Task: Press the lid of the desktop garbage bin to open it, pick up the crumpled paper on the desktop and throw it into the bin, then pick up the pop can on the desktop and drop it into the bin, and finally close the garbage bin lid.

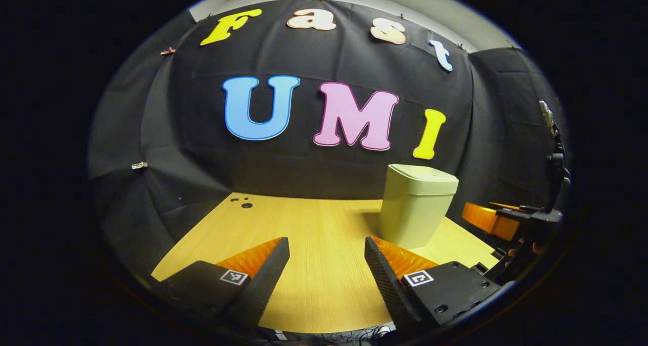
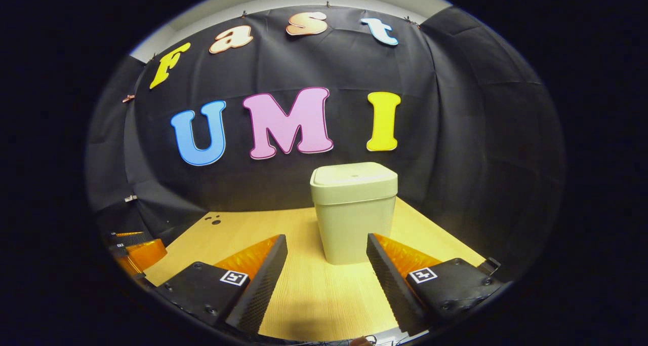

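Left gripper (image 1: 327, 257) hovering over wooden desktop (image 1: 314, 234), fingers spread, gripping nothing. Garbage bin (image 1: 416, 204) standing right of centre, lid (image 1: 424, 178) shut. Right gripper (image 2: 327, 257) facing bin at frame centre, fingers apart, empty; also showing at right edge of left gripper view.

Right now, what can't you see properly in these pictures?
- Inside of the bin: hidden in both views by its shut lid.
- Right gripper in the left gripper view: cut off at the edge.
- Dark marks on the table: too small to identify.
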A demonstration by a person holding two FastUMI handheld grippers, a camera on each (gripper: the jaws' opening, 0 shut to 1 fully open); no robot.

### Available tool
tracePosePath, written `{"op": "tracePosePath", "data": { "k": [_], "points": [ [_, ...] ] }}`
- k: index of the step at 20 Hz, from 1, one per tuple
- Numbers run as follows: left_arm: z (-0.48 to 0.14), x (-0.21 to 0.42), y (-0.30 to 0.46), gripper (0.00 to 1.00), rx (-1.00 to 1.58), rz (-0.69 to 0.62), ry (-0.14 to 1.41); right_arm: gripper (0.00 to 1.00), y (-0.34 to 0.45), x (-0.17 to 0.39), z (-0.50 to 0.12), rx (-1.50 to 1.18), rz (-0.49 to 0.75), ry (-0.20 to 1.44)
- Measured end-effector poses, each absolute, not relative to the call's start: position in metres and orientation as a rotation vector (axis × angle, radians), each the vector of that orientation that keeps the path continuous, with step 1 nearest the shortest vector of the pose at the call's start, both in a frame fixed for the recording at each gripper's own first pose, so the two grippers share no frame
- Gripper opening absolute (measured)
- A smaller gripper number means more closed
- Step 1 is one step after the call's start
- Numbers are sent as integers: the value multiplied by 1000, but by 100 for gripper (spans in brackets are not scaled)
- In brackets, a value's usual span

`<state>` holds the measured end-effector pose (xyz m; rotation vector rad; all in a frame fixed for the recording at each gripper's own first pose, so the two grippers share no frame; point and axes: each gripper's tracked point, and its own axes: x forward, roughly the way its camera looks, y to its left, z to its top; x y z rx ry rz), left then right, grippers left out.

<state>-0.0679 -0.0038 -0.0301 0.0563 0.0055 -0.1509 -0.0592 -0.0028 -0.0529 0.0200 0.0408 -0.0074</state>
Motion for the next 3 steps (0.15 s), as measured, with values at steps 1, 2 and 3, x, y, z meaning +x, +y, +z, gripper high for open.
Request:
{"op": "tracePosePath", "data": {
  "k": [1,2,3],
  "points": [
    [-30,-66,-7,96,58,-160,6,99,-2,-60,-55,15,-6,47],
    [-31,-66,-9,96,57,-164,8,99,-1,-61,-58,9,-4,56],
    [-31,-64,-10,96,55,-167,12,99,0,-62,-61,7,3,65]
  ]
}}
